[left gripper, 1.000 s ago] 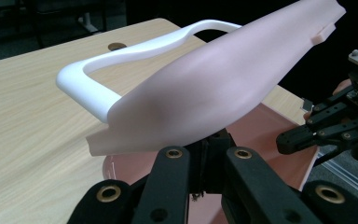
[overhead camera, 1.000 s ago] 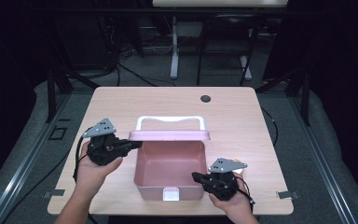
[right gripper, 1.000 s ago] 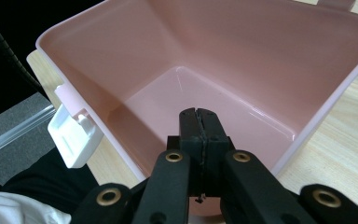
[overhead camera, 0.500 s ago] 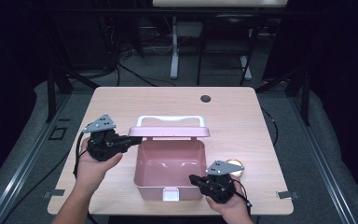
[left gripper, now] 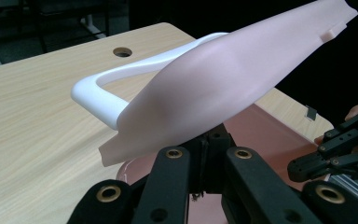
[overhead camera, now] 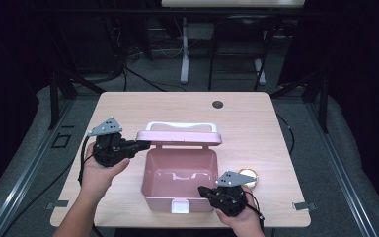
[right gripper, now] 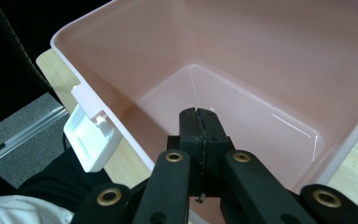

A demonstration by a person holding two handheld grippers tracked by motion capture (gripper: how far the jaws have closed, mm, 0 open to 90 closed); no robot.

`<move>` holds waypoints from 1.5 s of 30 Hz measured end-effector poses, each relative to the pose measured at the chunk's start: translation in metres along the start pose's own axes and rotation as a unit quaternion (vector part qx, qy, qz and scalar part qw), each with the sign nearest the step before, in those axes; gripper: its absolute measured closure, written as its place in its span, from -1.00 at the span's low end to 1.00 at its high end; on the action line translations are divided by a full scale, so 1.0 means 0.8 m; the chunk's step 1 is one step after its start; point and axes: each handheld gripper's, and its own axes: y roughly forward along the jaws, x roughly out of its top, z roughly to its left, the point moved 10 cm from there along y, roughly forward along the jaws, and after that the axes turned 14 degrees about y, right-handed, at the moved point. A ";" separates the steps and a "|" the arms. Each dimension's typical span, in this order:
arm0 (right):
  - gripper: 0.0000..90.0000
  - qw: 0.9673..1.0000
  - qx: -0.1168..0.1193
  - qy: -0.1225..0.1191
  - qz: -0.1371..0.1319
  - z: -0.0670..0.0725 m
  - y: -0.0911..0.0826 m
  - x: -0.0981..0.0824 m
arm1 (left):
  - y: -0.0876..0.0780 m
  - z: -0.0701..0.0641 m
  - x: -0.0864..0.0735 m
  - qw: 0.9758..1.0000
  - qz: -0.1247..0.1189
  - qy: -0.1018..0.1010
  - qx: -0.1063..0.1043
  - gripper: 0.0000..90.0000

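The left gripper (overhead camera: pixel 137 145) has its jaws clenched together with nothing between them; its tips sit just under the left edge of the raised lid (overhead camera: pixel 178 137), and in the left gripper view the lid (left gripper: pixel 223 84) arches right over the closed jaws, touching or nearly so. The lid stands open, swung up toward the far side, with its white handle (overhead camera: pixel 180 126) behind it. The right gripper (overhead camera: pixel 203 190) is likewise clenched and holds nothing; its tips sit at the near right corner of the pink box (overhead camera: pixel 150 170), and in the right gripper view the closed jaws point down into the box (right gripper: pixel 270 60), whose inside is bare. A white latch (overhead camera: pixel 178 206) hangs open on the box's near wall. The box stands at the middle of the wooden table (overhead camera: pixel 256 123), toward its near edge. A small round thing (overhead camera: pixel 249 177) lies on the table just behind the right gripper.
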 end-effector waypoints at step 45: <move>0.99 1.000 -0.016 -0.018 -0.008 -0.010 0.008 0.003 | 0.020 0.029 0.007 1.000 0.008 -0.014 0.015 1.00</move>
